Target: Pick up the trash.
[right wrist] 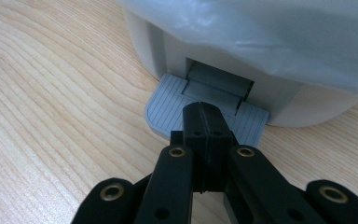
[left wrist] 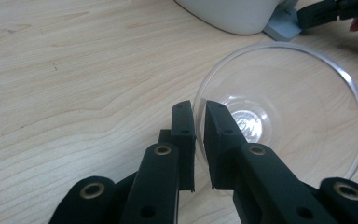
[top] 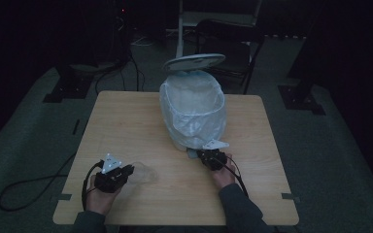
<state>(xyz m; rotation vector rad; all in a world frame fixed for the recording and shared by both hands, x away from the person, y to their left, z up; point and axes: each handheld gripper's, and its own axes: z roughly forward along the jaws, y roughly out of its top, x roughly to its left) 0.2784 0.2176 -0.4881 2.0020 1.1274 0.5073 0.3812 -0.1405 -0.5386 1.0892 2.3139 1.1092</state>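
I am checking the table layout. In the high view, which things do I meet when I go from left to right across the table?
Left tool → clear plastic cup, held at its rim → grey pedal of the lined bin → right tool.

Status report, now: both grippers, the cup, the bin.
Left gripper shut on clear cup's rim, cup low over the table. Right gripper shut, jaws down on bin pedal. Lined bin lid up. Path to bin clear.
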